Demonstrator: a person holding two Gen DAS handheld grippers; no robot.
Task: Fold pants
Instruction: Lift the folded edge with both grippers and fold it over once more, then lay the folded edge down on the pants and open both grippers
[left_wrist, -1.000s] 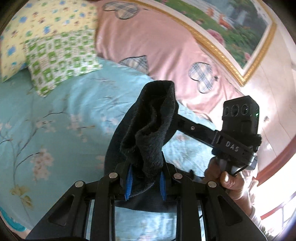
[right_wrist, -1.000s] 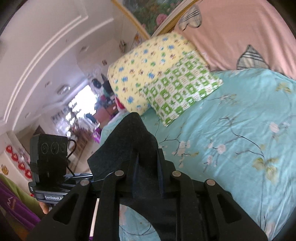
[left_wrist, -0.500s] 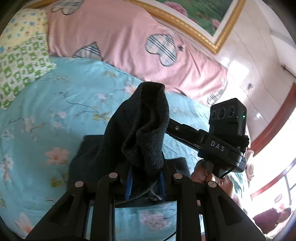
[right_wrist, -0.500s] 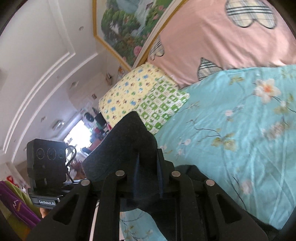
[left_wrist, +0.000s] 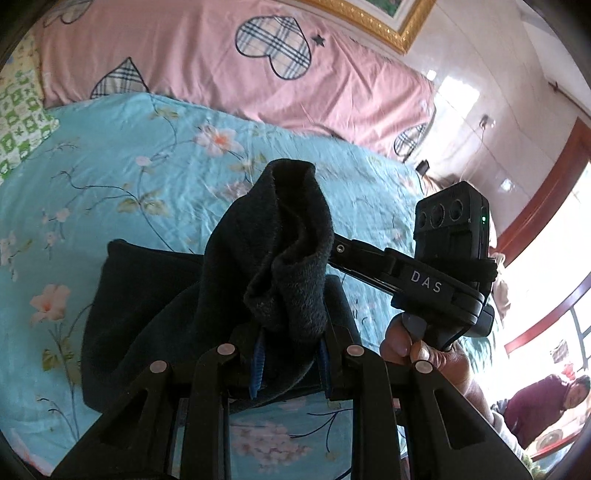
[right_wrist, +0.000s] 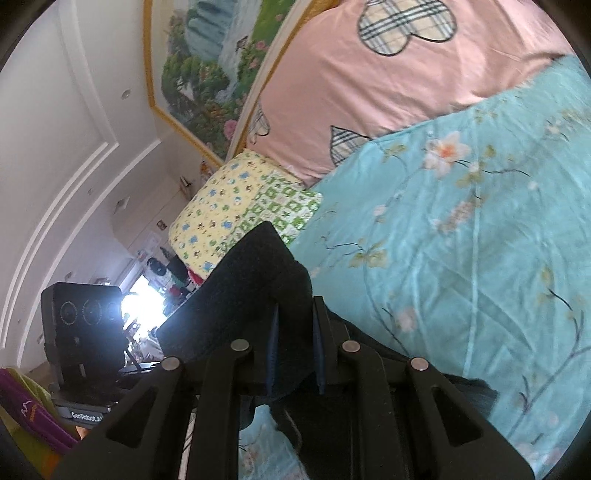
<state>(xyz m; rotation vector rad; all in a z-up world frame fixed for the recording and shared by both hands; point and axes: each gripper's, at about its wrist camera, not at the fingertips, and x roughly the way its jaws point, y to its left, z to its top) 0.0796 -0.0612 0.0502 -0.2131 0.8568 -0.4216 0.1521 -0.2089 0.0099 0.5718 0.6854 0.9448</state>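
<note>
- Mid-fold, carry phase: one end of the dark fleecy pants (left_wrist: 280, 258) lifted off the turquoise floral bedsheet (left_wrist: 147, 155), rest of the garment lying on the bed below (left_wrist: 122, 295).
- Left gripper (left_wrist: 290, 354) clamped narrow on a bunched wad of the dark fabric, blue pads (left_wrist: 258, 354) pressed against it on both sides.
- Right gripper (right_wrist: 295, 354) likewise pinched on a fold of the same pants (right_wrist: 255, 280), cloth standing up in a peak between the jaws.
- Other gripper visible in each view: right one, marked DAS (left_wrist: 424, 284), held in a bare hand (left_wrist: 410, 343) just beside the raised cloth; left one at the lower left of the right wrist view (right_wrist: 83, 332).
- Both held corners close together, above the lower layer, so likely a lengthwise or half fold in progress.
- Next move, by judgement: carry both corners across over the lying part, keep them level and spread apart to pull the edge taut, lower onto the far edge, then release.
- Risk: fabric bunched in the left gripper, may drop creased unless tensioned first.
- Pink quilt with plaid hearts (left_wrist: 221, 55) and yellow-green patterned pillow (right_wrist: 240, 206) at the head of the bed, well apart from the pants.
</note>
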